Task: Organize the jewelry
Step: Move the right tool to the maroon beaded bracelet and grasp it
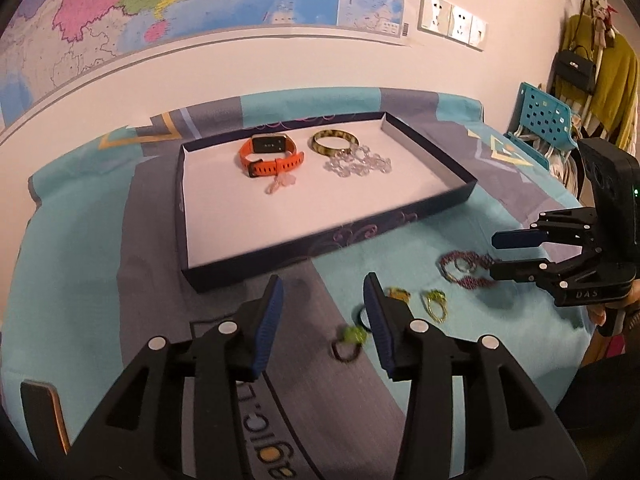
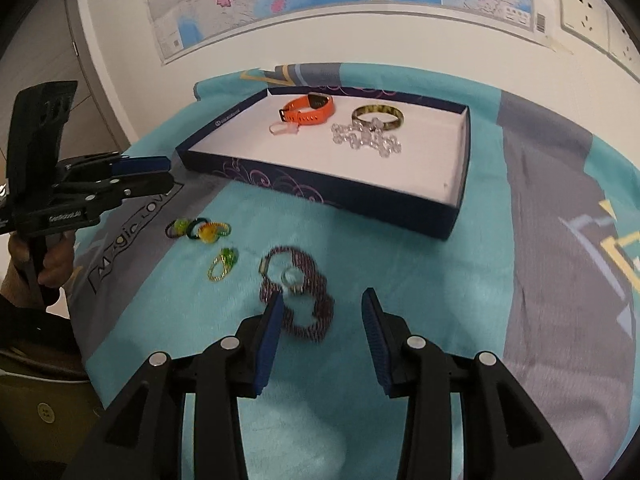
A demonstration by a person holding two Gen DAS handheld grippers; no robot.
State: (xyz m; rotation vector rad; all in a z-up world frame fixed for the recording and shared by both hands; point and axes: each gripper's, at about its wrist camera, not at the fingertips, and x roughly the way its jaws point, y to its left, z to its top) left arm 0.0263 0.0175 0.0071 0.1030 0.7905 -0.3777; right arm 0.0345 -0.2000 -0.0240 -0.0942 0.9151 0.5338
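A shallow dark-blue box [image 1: 430, 206] [image 2: 344, 196] with a white floor holds an orange watch [image 1: 270, 156] [image 2: 308, 110], a gold-green bangle [image 1: 334, 140] [image 2: 378, 118], a clear bead chain [image 1: 358, 164] [image 2: 366, 138] and a small pink charm [image 1: 278, 184] [image 2: 282, 129]. On the teal cloth lie a purple beaded bracelet [image 1: 464, 270] [image 2: 300, 304], a green-gold ring piece [image 1: 434, 304] [image 2: 224, 264] and green-yellow hair ties [image 1: 348, 342] [image 2: 200, 230]. My left gripper [image 1: 324, 316] [image 2: 170, 176] is open above the hair ties. My right gripper [image 2: 322, 320] [image 1: 494, 254] is open over the purple bracelet.
The table stands against a white wall with a map [image 1: 160, 4] and sockets [image 1: 452, 20]. A blue perforated chair [image 1: 544, 120] and hung clothes and a bag [image 1: 588, 64] stand to the right.
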